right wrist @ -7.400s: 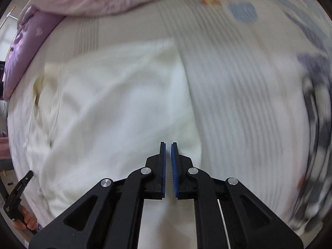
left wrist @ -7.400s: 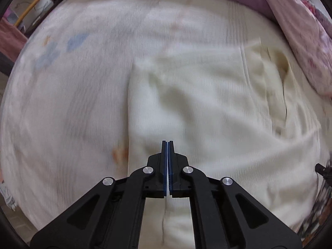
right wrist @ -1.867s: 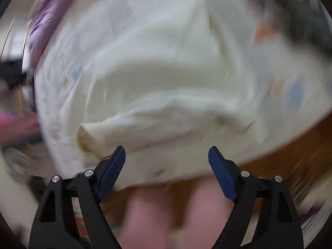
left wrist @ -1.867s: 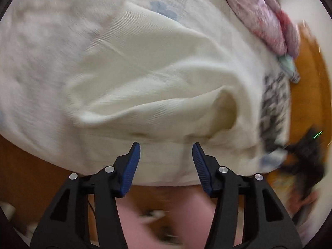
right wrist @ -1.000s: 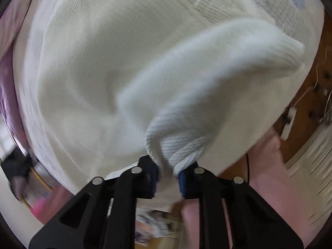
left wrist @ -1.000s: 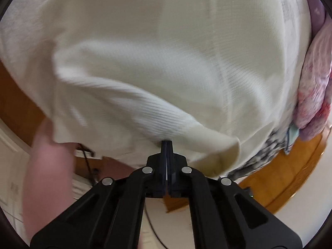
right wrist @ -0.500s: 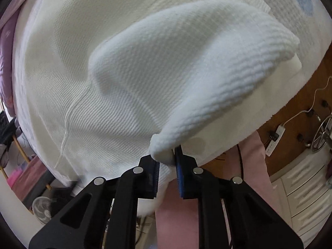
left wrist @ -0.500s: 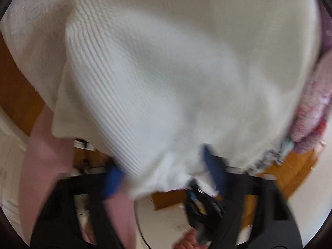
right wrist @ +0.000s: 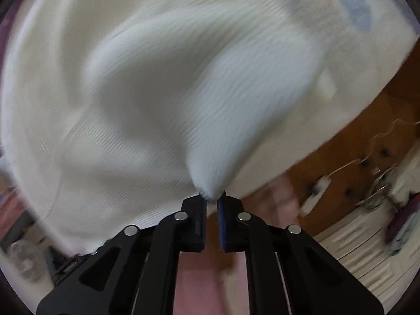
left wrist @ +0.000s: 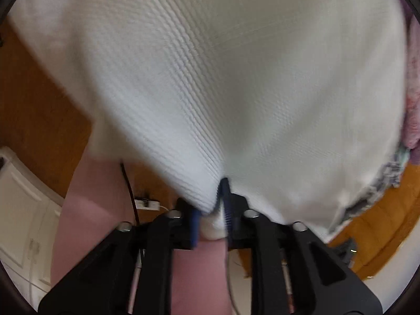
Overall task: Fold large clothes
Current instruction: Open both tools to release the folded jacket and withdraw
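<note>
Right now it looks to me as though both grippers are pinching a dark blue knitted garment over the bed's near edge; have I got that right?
Not quite: the colour is wrong. The garment is cream-white, not dark blue, as both wrist views show; only the gripper pads are blue. The rest holds: the left gripper and the right gripper each have a fold of the knit between their fingers at the bed's near edge.

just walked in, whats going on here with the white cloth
A person is folding a cream knit garment on a bed with a handheld gripper in each hand. The left gripper has fabric bunched between its blue pads, jaws just closing. The right gripper pinches a fold's tip.
</note>
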Demonstrator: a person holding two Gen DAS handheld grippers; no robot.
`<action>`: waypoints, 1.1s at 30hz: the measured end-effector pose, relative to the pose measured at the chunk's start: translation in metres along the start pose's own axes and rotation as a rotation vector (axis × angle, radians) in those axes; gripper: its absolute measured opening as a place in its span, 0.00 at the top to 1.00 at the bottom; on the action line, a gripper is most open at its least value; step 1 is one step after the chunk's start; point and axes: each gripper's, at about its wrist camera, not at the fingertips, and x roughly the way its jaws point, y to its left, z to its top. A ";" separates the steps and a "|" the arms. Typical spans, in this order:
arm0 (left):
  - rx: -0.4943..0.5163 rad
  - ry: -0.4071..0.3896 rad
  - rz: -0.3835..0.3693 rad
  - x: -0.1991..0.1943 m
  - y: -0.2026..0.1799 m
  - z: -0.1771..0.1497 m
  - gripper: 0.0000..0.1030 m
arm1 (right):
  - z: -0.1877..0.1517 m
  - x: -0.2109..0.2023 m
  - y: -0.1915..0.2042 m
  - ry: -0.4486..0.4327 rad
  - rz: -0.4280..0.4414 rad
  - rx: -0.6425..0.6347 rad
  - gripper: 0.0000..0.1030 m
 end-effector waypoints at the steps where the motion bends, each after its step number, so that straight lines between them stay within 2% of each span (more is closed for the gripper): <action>1: -0.009 0.000 0.010 0.001 -0.001 0.003 0.70 | 0.007 0.003 -0.004 -0.028 -0.067 -0.017 0.79; 2: -0.001 0.014 0.000 -0.003 -0.005 0.005 0.71 | 0.012 0.004 -0.010 0.016 -0.063 0.002 0.62; 3: 0.031 0.017 -0.010 -0.010 -0.008 0.004 0.62 | 0.014 0.003 -0.016 0.052 -0.038 0.028 0.53; 4: 0.064 0.006 -0.010 -0.018 -0.011 0.002 0.47 | 0.014 -0.006 -0.028 0.066 0.061 0.068 0.38; 5: 0.101 -0.030 0.009 -0.034 -0.013 -0.002 0.42 | 0.013 -0.017 -0.034 0.045 0.115 0.080 0.33; 6: 0.131 -0.066 0.033 -0.052 -0.013 -0.006 0.39 | 0.012 -0.034 -0.040 0.011 0.136 0.068 0.31; 8: 0.142 -0.101 0.032 -0.077 -0.007 -0.008 0.36 | 0.014 -0.061 -0.048 -0.060 0.132 0.037 0.29; 10: 0.095 -0.148 -0.007 -0.098 0.006 -0.002 0.26 | 0.026 -0.080 -0.060 -0.148 0.192 0.028 0.24; 12: 0.022 -0.199 -0.018 -0.111 0.020 0.017 0.26 | 0.040 -0.075 -0.063 -0.161 0.130 0.022 0.24; 13: -0.017 -0.204 -0.025 -0.110 0.028 0.024 0.26 | 0.046 -0.070 -0.062 -0.146 0.129 0.016 0.24; 15: -0.080 -0.203 -0.081 -0.108 0.039 0.043 0.26 | 0.054 -0.054 -0.059 -0.093 0.183 0.027 0.34; 16: -0.106 -0.193 -0.095 -0.103 0.043 0.058 0.29 | 0.056 -0.048 -0.056 -0.078 0.206 0.032 0.47; 17: -0.136 -0.190 -0.082 -0.098 0.046 0.068 0.38 | 0.059 -0.045 -0.052 -0.081 0.195 0.034 0.64; 18: -0.146 -0.179 -0.101 -0.105 0.060 0.082 0.69 | 0.060 -0.046 -0.048 -0.096 0.188 0.039 0.69; 19: -0.123 -0.158 -0.146 -0.102 0.055 0.088 0.87 | 0.060 -0.046 -0.045 -0.094 0.183 0.037 0.75; 20: -0.109 -0.161 -0.129 -0.103 0.052 0.090 0.87 | 0.059 -0.047 -0.039 -0.087 0.163 0.026 0.87; 22: -0.078 -0.173 -0.069 -0.104 0.037 0.086 0.91 | 0.052 -0.054 -0.030 -0.114 0.131 -0.014 0.91; 24: -0.030 -0.202 -0.019 -0.108 0.010 0.069 0.94 | 0.044 -0.068 -0.028 -0.184 0.037 -0.076 0.92; 27: 0.032 -0.220 0.066 -0.117 -0.011 0.040 0.94 | 0.040 -0.076 -0.032 -0.180 0.026 -0.095 0.92; 30: 0.020 -0.203 0.107 -0.103 -0.019 0.026 0.94 | 0.045 -0.078 -0.033 -0.182 -0.043 -0.134 0.92; 31: 0.004 -0.185 0.116 -0.094 -0.021 0.025 0.94 | 0.059 -0.090 -0.028 -0.179 -0.057 -0.134 0.92; 33: -0.031 -0.170 0.124 -0.082 -0.017 0.028 0.94 | 0.062 -0.087 -0.038 -0.165 -0.067 -0.093 0.92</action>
